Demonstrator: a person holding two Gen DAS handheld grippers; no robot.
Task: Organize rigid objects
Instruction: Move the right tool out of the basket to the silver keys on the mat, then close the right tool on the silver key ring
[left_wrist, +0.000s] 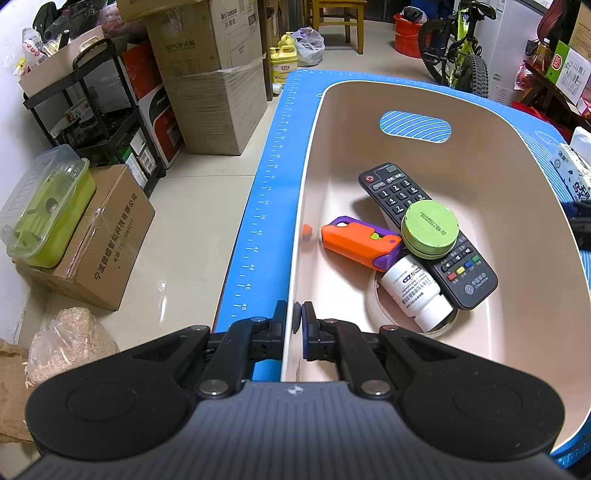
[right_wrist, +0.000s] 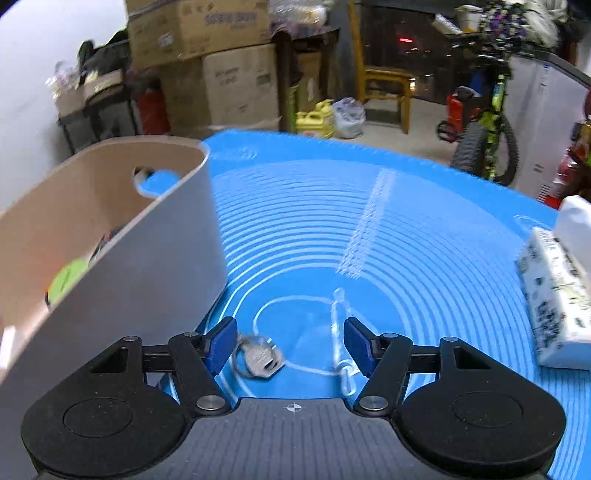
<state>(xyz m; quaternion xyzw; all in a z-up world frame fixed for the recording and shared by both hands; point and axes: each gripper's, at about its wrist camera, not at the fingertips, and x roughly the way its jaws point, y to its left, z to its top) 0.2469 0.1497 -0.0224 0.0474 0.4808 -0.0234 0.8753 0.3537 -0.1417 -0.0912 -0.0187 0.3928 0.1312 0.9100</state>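
Observation:
A beige plastic bin (left_wrist: 498, 155) stands on the blue mat (left_wrist: 266, 206). Inside it lie a black remote (left_wrist: 399, 192), a green round tin (left_wrist: 429, 229), an orange and purple toy (left_wrist: 354, 242) and a white pill bottle (left_wrist: 413, 291). My left gripper (left_wrist: 296, 321) is shut on the bin's near left wall, one finger outside and one inside. In the right wrist view my right gripper (right_wrist: 290, 341) is open low over the mat (right_wrist: 406, 240), right of the bin (right_wrist: 147, 251). A silver key on a ring (right_wrist: 260, 358) lies between its fingers, nearer the left one. A clear slim object (right_wrist: 340, 332) lies by the right finger.
A tissue pack (right_wrist: 554, 295) lies on the mat at the right. Cardboard boxes (left_wrist: 218, 96), a black rack (left_wrist: 92, 103) and a green lidded container (left_wrist: 48, 206) stand on the floor left of the table. A bicycle (left_wrist: 461, 48) and a wooden chair (left_wrist: 340, 18) are beyond it.

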